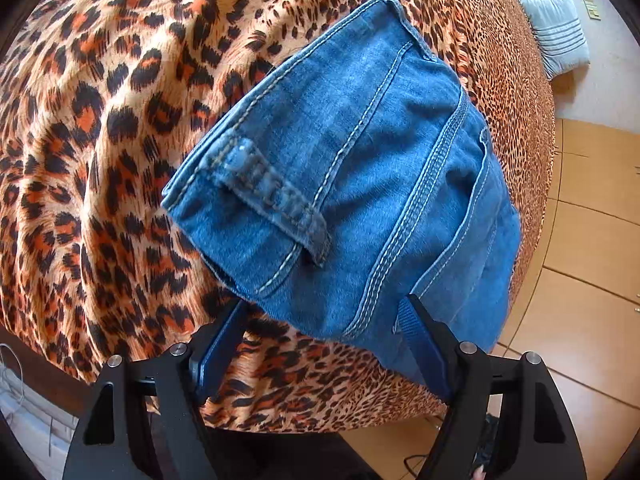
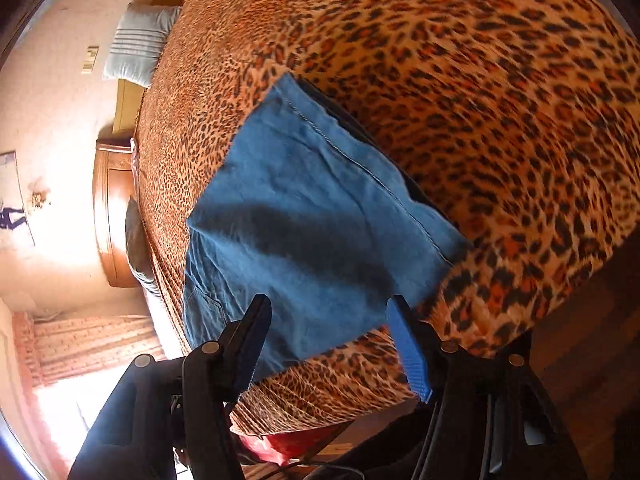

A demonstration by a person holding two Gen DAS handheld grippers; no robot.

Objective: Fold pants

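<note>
The blue jeans [image 1: 352,176] lie folded into a compact bundle on the leopard-print bed cover [image 1: 100,120]. The left wrist view shows the waistband end with a belt loop and seams. My left gripper [image 1: 326,308] is open and empty, its fingers just above the near edge of the bundle. In the right wrist view the jeans [image 2: 312,216] show a smooth folded panel with a hem seam. My right gripper [image 2: 328,308] is open and empty, hovering over the near edge of the jeans, apart from the cloth.
The bed cover [image 2: 500,100] spreads wide around the jeans. A grey pillow [image 1: 560,28] lies at the far end of the bed, also in the right wrist view [image 2: 136,44]. Tiled floor [image 1: 592,240] runs beside the bed. A wooden headboard [image 2: 112,208] stands at the left.
</note>
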